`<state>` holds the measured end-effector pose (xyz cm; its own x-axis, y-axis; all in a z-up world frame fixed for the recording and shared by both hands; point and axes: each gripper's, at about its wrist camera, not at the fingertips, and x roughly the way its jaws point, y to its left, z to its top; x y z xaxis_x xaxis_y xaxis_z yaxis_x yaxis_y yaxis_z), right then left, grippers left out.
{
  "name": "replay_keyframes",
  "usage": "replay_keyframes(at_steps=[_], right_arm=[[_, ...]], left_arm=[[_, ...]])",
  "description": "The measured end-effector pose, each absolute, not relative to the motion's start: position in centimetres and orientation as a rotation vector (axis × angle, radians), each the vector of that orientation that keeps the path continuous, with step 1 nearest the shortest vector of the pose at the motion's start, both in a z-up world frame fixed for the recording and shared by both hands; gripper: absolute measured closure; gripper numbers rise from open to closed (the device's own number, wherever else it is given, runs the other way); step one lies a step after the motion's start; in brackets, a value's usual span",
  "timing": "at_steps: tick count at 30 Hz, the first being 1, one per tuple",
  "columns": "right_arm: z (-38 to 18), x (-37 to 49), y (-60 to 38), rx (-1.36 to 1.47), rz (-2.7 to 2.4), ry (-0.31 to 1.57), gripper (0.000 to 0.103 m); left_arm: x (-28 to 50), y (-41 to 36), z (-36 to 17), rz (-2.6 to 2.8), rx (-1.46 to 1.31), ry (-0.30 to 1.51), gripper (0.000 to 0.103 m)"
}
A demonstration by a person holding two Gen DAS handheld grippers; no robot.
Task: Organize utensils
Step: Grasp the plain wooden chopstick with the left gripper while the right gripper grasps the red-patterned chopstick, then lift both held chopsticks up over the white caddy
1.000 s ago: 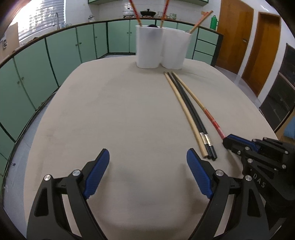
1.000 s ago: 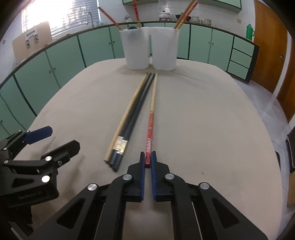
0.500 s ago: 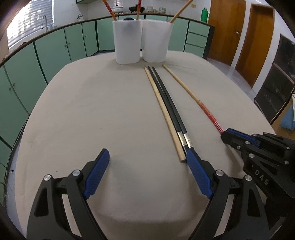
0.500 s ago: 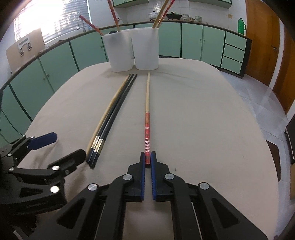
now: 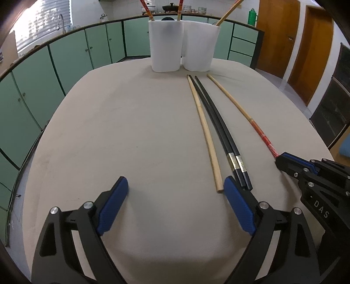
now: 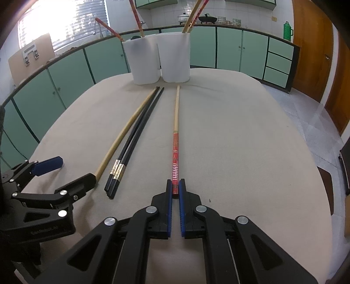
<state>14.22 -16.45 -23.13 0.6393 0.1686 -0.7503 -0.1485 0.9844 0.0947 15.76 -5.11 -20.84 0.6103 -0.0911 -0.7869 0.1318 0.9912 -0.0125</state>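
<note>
The red-patterned chopstick, lying on the table toward the white holders, is pinched only at its tip by the right gripper (left gripper is spread wide, holding nothing), so droop or slip can be expected on lifting.

The red chopstick's near end is hidden between the right gripper's pads. The cups hide the lower parts of the standing chopsticks, whose tops run off the upper edge. The black pair's near tips sit behind the left gripper's right finger.
</note>
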Motion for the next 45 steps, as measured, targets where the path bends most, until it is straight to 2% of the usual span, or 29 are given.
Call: replay_keyframes(at_steps=[3,6,8,9,11,20,26,45], right_arm=[[-23.2,14.3,-16.5,0.030,0.183,0.861,0.097],[-23.2,14.4,-16.8,0.050,0.192,0.864,0.097],[-23.2,14.4,-16.9,0.052,0.193,0.864,0.097],[-23.2,14.3,-16.8,0.051,0.192,0.863,0.097],[-23.2,14.3,-16.7,0.047,0.190,0.861,0.097],[-22.4,13.9,-17.2,0.062,0.189,0.843,0.097],[-19.8,13.5,-17.5,0.052,0.188,0.792,0.097],[-7.1,14.5,-19.0,0.040,0.250,0.571,0.097]], left_arm=[[16.0,-5.8,-21.0,-0.137,0.068,0.908,0.028],[15.9,-6.3,-20.8,-0.164,0.077,0.896,0.050],[15.8,-6.8,-20.8,-0.196,0.080,0.890,0.073],[15.7,-7.0,-20.7,-0.206,0.081,0.889,0.078],[15.7,-7.2,-20.7,-0.220,0.083,0.886,0.096],[15.3,-6.5,-20.0,-0.212,0.061,0.865,0.096],[14.3,-5.8,-17.6,-0.198,0.061,0.806,0.097],[15.1,-4.3,-5.0,-0.237,0.002,0.532,0.097]])
